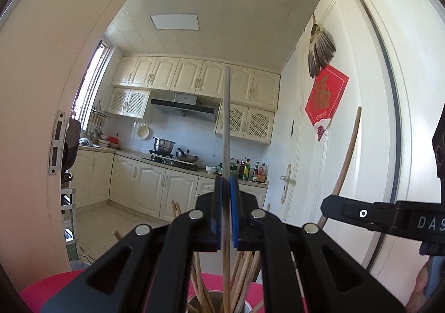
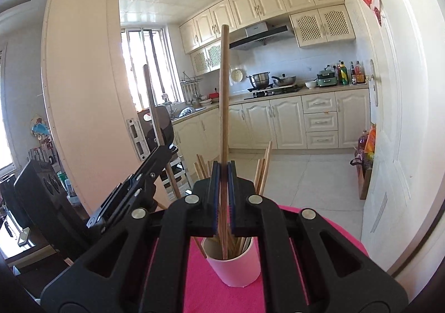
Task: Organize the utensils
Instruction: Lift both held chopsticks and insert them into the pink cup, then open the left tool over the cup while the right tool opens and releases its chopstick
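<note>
A white paper cup (image 2: 236,265) stands on a pink cloth (image 2: 211,290) and holds several wooden chopsticks. My right gripper (image 2: 222,171) is shut on one upright wooden chopstick (image 2: 224,96) whose lower end is in the cup. My left gripper (image 1: 225,182) is shut on another upright chopstick (image 1: 226,118) above the cup (image 1: 219,304). The left gripper also shows at the left of the right wrist view (image 2: 158,146), holding its chopstick (image 2: 151,101). The right gripper's finger shows at the right of the left wrist view (image 1: 361,214), with its chopstick (image 1: 347,162).
The pink cloth (image 1: 41,290) covers a small table in a kitchen doorway. A white door (image 1: 347,90) stands open on the right and a door frame (image 2: 83,90) on the left. Kitchen counters (image 2: 292,118) lie beyond.
</note>
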The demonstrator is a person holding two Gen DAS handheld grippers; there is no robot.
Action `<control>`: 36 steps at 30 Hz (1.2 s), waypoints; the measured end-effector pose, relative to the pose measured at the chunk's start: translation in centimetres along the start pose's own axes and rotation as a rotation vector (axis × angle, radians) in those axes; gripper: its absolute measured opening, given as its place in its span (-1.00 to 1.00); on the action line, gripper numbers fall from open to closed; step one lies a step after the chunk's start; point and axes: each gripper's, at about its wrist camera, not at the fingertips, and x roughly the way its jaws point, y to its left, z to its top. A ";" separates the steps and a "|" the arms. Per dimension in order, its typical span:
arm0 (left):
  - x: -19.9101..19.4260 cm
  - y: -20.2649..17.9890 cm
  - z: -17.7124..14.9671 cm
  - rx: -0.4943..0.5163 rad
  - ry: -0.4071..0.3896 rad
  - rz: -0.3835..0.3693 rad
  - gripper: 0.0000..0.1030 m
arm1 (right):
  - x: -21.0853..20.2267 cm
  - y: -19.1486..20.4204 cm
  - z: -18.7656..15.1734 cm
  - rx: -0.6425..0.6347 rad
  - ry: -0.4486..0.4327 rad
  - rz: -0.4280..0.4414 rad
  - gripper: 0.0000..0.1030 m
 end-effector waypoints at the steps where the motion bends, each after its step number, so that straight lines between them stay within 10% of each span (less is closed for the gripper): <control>1: 0.4 0.1 -0.2 -0.005 0.009 -0.002 -0.89 | 0.3 -0.2 0.0 0.003 0.002 0.003 -0.89; 17: 2.5 1.0 -2.9 0.017 0.107 0.042 -0.87 | 2.8 -0.6 -1.3 0.007 0.086 -0.008 -0.89; 36: 1.1 2.0 -2.4 0.058 0.239 0.104 -0.23 | 4.4 0.2 -3.2 0.001 0.150 -0.044 -0.88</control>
